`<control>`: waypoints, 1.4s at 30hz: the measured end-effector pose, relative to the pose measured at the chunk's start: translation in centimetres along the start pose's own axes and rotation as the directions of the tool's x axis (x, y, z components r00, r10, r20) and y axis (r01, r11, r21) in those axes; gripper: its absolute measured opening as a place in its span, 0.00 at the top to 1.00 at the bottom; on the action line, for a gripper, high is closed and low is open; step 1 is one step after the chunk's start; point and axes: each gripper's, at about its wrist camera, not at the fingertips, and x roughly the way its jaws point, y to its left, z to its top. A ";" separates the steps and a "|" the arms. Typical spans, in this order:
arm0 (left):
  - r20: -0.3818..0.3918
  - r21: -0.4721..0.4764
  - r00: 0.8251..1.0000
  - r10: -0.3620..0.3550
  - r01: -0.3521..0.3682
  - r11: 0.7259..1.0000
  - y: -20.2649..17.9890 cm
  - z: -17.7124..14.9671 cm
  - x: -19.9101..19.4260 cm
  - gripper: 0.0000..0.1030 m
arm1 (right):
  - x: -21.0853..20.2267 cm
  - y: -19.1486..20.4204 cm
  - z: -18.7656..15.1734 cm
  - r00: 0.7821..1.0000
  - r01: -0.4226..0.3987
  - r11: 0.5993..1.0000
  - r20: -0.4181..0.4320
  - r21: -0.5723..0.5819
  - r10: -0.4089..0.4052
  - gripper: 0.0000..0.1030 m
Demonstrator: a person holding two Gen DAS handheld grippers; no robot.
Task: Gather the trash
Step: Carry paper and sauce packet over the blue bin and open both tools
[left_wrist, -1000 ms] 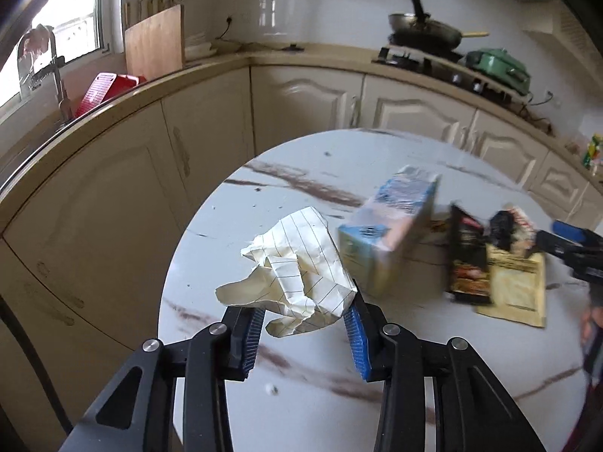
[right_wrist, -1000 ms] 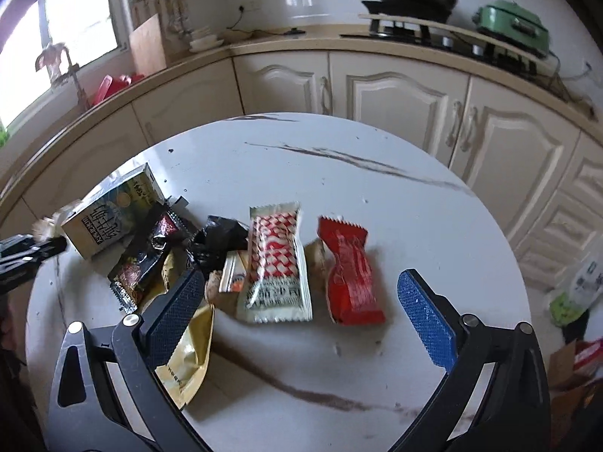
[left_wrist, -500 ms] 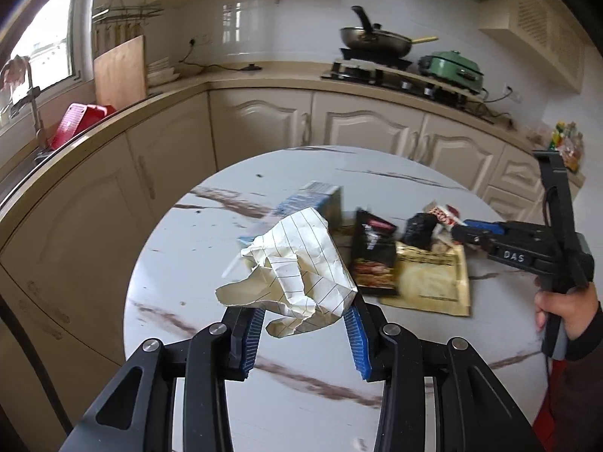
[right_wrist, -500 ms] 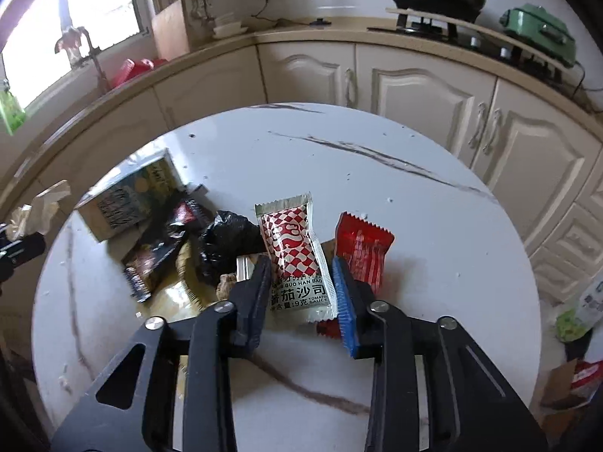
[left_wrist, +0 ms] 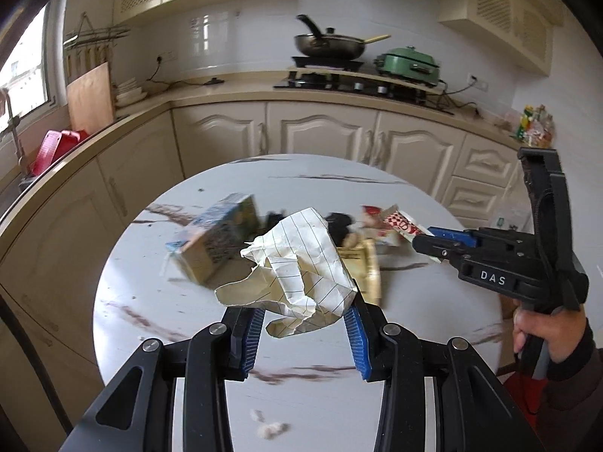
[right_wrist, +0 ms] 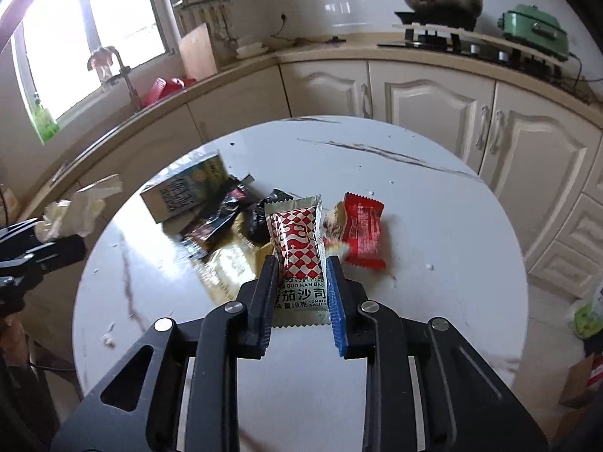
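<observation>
On the left, the left gripper is closed on a crumpled sheet of lined paper. The blue pads press the paper from both sides, and it is up off the round white table. Some small white crumbs lie on the table near the gripper.

Behind the paper a drink carton lies on its side. Next to it are a dark wrapper, a gold packet and a crumpled black wrapper, all in one heap on the table.

Further right, the right gripper has just been closing, and now it pinches a tomato sauce packet with red and white checks. The packet sticks up between the two fingers. It looks lifted a little off the table, but I cannot tell for sure.

Just to the right of the packet, a red wrapper lies on the table, right beside it.

In the left wrist view a hand with a dark sleeve holds the right gripper's handle at the far right
</observation>
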 end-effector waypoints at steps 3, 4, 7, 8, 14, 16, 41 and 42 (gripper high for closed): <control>0.000 0.019 1.000 -0.023 0.023 1.000 -2.8 0.4 -0.3 0.64 | -3.0 -0.5 -0.7 0.999 -0.002 1.000 0.041 0.011 0.002 0.77; -0.002 0.022 1.000 -0.029 0.029 0.999 -3.7 0.5 -0.3 0.64 | -4.2 -0.8 -1.0 0.998 -0.004 1.000 0.057 0.018 0.003 0.77; -0.007 0.039 0.998 -0.065 0.065 0.997 -7.1 0.5 -0.2 0.64 | -7.3 -1.8 -2.0 0.995 -0.002 0.999 0.096 0.038 -0.002 0.77; -0.010 0.049 0.997 -0.074 0.074 0.996 -8.3 0.5 -0.1 0.64 | -8.4 -2.3 -2.5 0.994 0.001 0.999 0.106 0.045 -0.005 0.77; -0.050 0.106 0.992 -0.119 0.124 0.987 -15.9 0.5 1.6 0.65 | -14.5 -6.6 -6.2 0.986 0.024 0.993 0.160 0.112 -0.041 0.77; -0.068 0.138 0.989 -0.131 0.140 0.981 -18.6 0.7 2.7 0.64 | -16.1 -8.5 -7.7 0.984 0.039 0.989 0.166 0.143 -0.063 0.77; -0.432 0.242 0.862 -0.265 0.394 0.887 -38.8 5.7 34.2 0.64 | -11.8 -33.7 -25.5 0.979 0.198 0.796 -0.067 0.572 -0.195 0.51; -0.437 0.243 0.861 -0.260 0.391 0.888 -39.3 5.7 35.0 0.64 | -11.8 -34.0 -25.9 0.977 0.207 0.792 -0.073 0.575 -0.202 0.47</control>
